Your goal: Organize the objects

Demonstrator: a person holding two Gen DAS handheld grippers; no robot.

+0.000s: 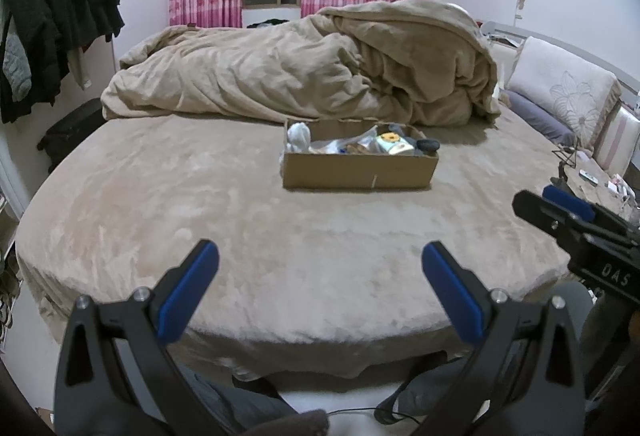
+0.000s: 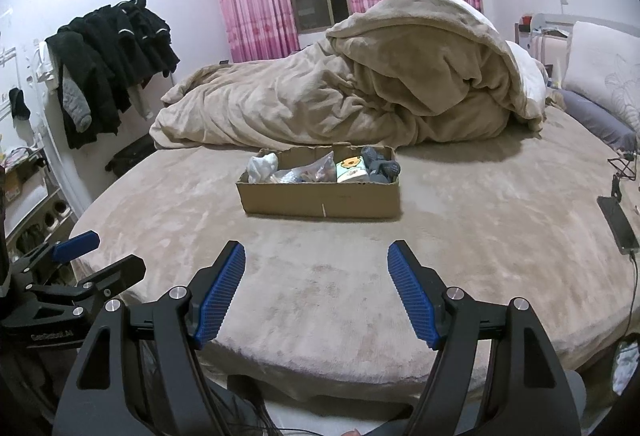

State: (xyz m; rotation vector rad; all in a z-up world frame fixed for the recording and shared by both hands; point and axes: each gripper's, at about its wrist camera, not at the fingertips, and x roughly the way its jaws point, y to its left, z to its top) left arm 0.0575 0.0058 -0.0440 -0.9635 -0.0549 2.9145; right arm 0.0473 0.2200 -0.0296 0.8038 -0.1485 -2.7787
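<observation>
A shallow cardboard box (image 1: 358, 170) sits in the middle of the tan bed, also in the right wrist view (image 2: 320, 198). It holds a white sock bundle (image 2: 262, 164), clear plastic packets (image 2: 310, 170), a small carton with a yellow flower (image 2: 350, 170) and dark grey socks (image 2: 380, 162). My left gripper (image 1: 320, 256) is open and empty, low over the bed's near edge. My right gripper (image 2: 316, 256) is open and empty, beside it to the right; it shows in the left wrist view (image 1: 560, 208).
A rumpled tan duvet (image 1: 320, 68) lies heaped behind the box. Pillows (image 1: 560, 96) lean at the right. A phone on a cable (image 2: 618, 224) lies at the bed's right edge. Dark clothes (image 2: 108, 64) hang on the left wall.
</observation>
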